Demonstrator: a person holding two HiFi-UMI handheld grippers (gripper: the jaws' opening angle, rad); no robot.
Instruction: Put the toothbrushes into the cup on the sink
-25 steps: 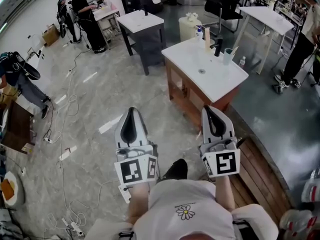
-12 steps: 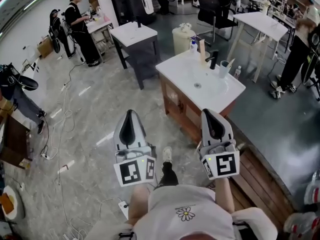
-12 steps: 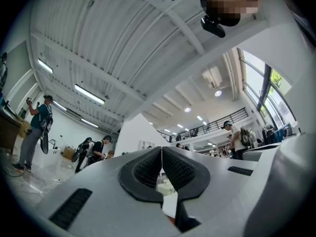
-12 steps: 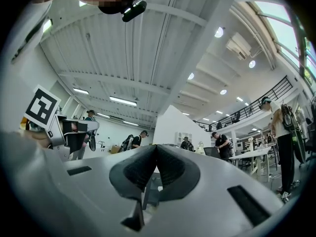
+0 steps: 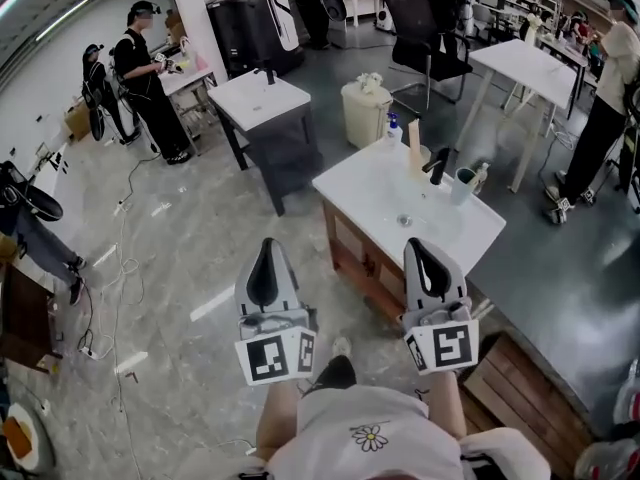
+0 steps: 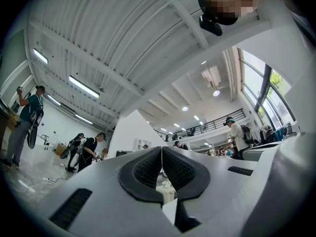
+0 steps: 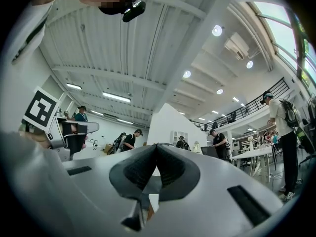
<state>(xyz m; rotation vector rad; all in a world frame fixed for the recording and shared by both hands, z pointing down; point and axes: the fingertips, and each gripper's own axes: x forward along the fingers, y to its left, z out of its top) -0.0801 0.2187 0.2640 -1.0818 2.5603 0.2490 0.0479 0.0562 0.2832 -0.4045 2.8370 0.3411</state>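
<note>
A white sink (image 5: 372, 196) on a wooden cabinet stands ahead of me, right of centre in the head view. By its black faucet (image 5: 437, 166) sits a pale cup (image 5: 463, 186). The toothbrushes are too small to make out. My left gripper (image 5: 268, 249) and right gripper (image 5: 428, 249) are held side by side over the floor, short of the sink. Both are shut with nothing between the jaws. The left gripper view shows the left gripper (image 6: 161, 154) with its pads together, pointing up at the ceiling. In the right gripper view the right gripper (image 7: 156, 153) looks the same.
A soap bottle (image 5: 393, 128) and a tall beige block (image 5: 413, 148) stand at the sink's back edge. A second dark vanity (image 5: 262, 103) and a white bin (image 5: 364, 110) lie beyond. A wooden platform (image 5: 520, 368) is at right. Cables (image 5: 120, 268) cross the floor; people stand around.
The sink has come lower and nearer in the head view as I walk toward it. Both grippers stay shut and keep their places side by side.
</note>
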